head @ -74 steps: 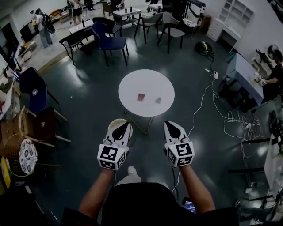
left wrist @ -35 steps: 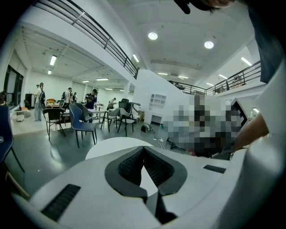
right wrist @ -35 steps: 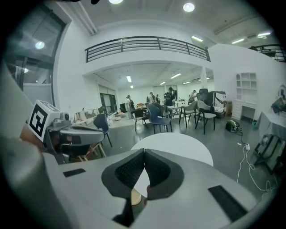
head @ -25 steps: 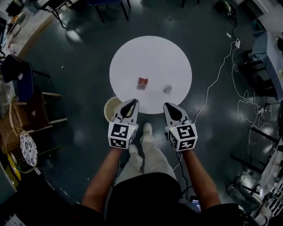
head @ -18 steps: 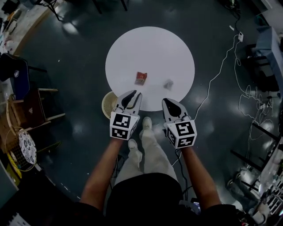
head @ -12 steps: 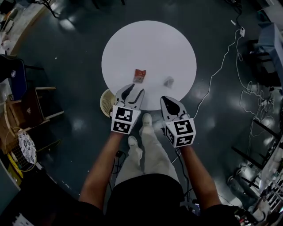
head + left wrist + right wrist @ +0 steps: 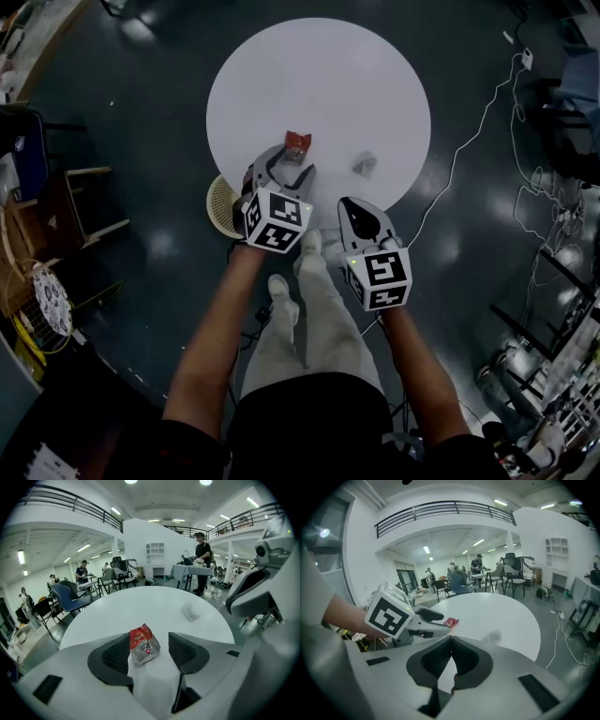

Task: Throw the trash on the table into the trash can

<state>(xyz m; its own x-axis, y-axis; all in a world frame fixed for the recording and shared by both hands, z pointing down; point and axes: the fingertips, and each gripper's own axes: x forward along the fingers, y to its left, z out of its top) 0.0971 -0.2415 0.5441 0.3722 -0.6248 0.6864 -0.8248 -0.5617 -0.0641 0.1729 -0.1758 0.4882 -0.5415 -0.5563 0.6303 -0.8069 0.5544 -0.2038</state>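
A red snack wrapper (image 7: 297, 142) and a crumpled grey scrap (image 7: 364, 165) lie on the round white table (image 7: 319, 75). My left gripper (image 7: 289, 167) reaches over the table's near edge. Its jaws are opening, and the wrapper (image 7: 144, 644) lies on the table between them, with neither pad pressing on it. The grey scrap (image 7: 191, 612) lies further right. My right gripper (image 7: 352, 208) hangs at the table's near edge, shut with nothing in it (image 7: 451, 638). The right gripper view shows the wrapper (image 7: 451, 621) past the left gripper. The pale round trash can (image 7: 220, 199) stands on the floor, half hidden under the table's left edge.
Cables (image 7: 469, 122) trail over the dark floor to the right of the table. Wooden chairs (image 7: 66, 211) stand at the left. People, chairs and desks fill the hall beyond the table (image 7: 154, 604) in both gripper views.
The view has closed in on the table. My left gripper has gone forward over the table edge to the red wrapper and its jaws have spread apart. The right gripper stays shut.
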